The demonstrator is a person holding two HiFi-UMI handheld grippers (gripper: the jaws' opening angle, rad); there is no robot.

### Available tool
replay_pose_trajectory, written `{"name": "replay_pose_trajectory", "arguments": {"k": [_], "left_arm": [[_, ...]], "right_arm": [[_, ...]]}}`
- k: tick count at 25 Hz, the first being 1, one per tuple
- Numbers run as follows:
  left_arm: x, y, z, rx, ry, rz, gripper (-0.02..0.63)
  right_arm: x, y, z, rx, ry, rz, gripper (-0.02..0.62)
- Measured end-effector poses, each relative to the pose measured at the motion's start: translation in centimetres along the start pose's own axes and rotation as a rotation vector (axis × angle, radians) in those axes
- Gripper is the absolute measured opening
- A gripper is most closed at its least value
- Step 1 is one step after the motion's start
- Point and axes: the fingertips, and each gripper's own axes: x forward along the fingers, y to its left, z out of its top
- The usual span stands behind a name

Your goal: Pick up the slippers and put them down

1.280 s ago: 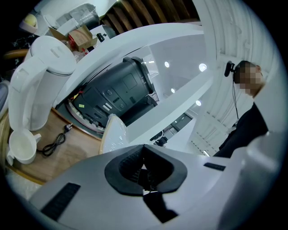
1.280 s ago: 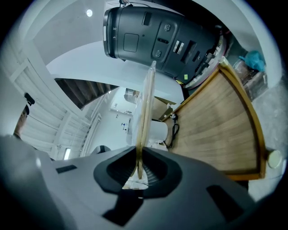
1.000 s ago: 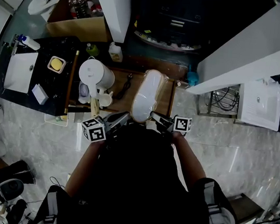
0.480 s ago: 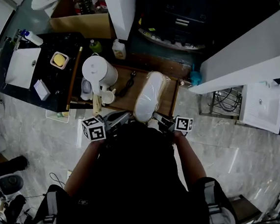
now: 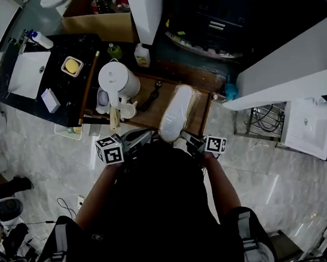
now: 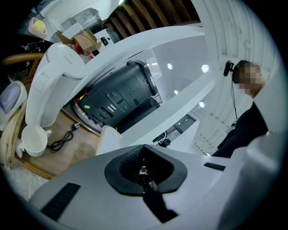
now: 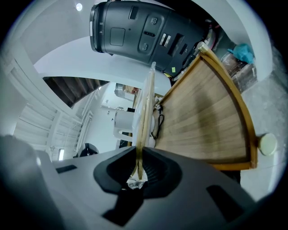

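1. Pair of white slippers in a clear plastic wrapper: lies lengthwise over the brown wooden tray with a raised rim, near end towards the person. The right gripper view shows it edge-on above the tray boards. Whether it rests on the tray cannot be told.
2. Right tool: jaws clamped on the near edge of the wrapped slippers, with crumpled wrapper between the pads.
3. Left tool: jaws together with nothing between them, tip just beside the near end of the slippers on the left.
4. White electric kettle: upright at the tray's left end.
5. White cup: just beside the kettle base.
6. Black power cord: coiled on the tray between the kettle and the slippers.
7. Dark table with a white sink: left of the tray.
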Motion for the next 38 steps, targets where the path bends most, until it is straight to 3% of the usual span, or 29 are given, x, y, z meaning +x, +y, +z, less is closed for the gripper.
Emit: {"name": "replay_pose_trajectory", "arguments": {"k": [38], "left_arm": [[0.1,0.1,-0.7,-0.004,-0.037,0.069,0.012]], "right_arm": [[0.1,-5.0,0.3,0.036,0.083,-0.071,0.052]]}}
